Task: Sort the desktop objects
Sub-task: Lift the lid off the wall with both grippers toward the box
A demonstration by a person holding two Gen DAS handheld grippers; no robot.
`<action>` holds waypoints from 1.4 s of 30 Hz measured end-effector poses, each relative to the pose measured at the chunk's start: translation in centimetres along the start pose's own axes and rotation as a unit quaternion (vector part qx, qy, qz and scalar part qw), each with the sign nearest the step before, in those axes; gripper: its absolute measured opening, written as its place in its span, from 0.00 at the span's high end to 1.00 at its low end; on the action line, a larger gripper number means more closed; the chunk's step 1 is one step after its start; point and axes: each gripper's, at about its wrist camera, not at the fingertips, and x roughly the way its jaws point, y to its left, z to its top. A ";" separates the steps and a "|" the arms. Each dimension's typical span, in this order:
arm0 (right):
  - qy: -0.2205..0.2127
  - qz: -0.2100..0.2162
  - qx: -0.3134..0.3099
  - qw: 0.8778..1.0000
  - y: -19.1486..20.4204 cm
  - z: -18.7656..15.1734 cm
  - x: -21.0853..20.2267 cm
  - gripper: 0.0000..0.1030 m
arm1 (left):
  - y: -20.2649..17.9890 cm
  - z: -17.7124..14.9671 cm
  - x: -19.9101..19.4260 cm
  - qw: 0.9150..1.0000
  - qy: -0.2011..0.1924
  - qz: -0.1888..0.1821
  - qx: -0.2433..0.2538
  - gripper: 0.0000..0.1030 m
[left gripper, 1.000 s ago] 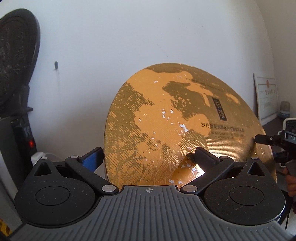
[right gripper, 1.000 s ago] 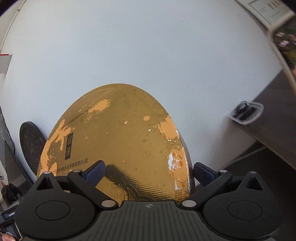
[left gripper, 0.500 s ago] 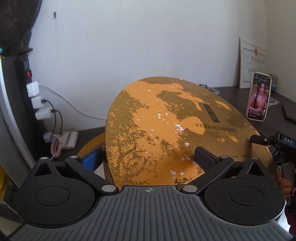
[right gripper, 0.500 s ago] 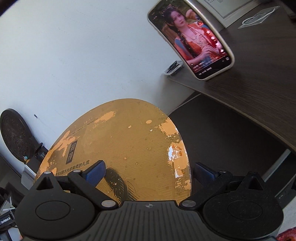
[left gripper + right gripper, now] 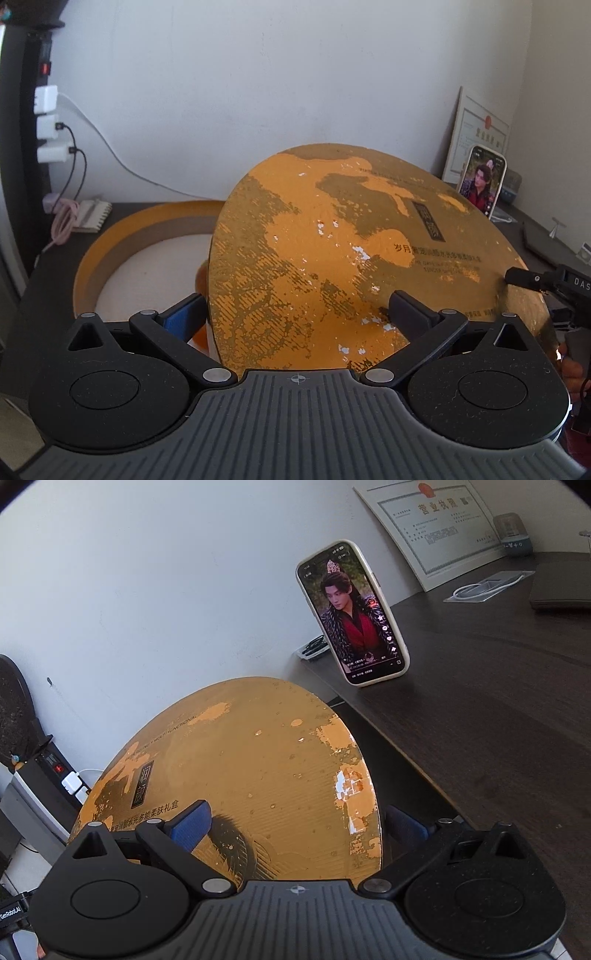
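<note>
Two grippers share one load: a round golden gift-box lid (image 5: pixel 354 258), worn orange in patches. The left gripper (image 5: pixel 295 314) clamps the lid's near-left rim, one finger above the face and one below; the right gripper (image 5: pixel 295 823) pinches the opposite rim the same way. Held off the dark desk (image 5: pixel 498 720), the lid tilts, its printed face upward and its far edge raised toward the white wall (image 5: pixel 258 92). With a round disc there is no long axis; the printed characters run across the face. Beneath and to the left sits the open round box base (image 5: pixel 122 243), orange-rimmed with a white lining. On the far right, a phone (image 5: pixel 352 613) stands propped before a framed certificate (image 5: pixel 443 524).
</note>
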 end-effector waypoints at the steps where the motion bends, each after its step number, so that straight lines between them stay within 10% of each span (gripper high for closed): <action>1: 0.002 -0.005 -0.001 1.000 -0.1 0.0 -0.1 0.00 | 0.1 -0.2 0.2 1.000 0.002 -0.003 -0.002 0.00; 27: -0.019 -0.024 -0.033 0.999 1.6 -1.7 -2.1 0.00 | 1.7 -2.4 0.3 0.999 -0.013 -0.022 -0.040 0.00; 42: 0.036 0.067 -0.048 0.996 8.4 1.4 10.4 0.00 | 9.0 2.5 0.3 0.993 -0.058 0.079 -0.061 0.00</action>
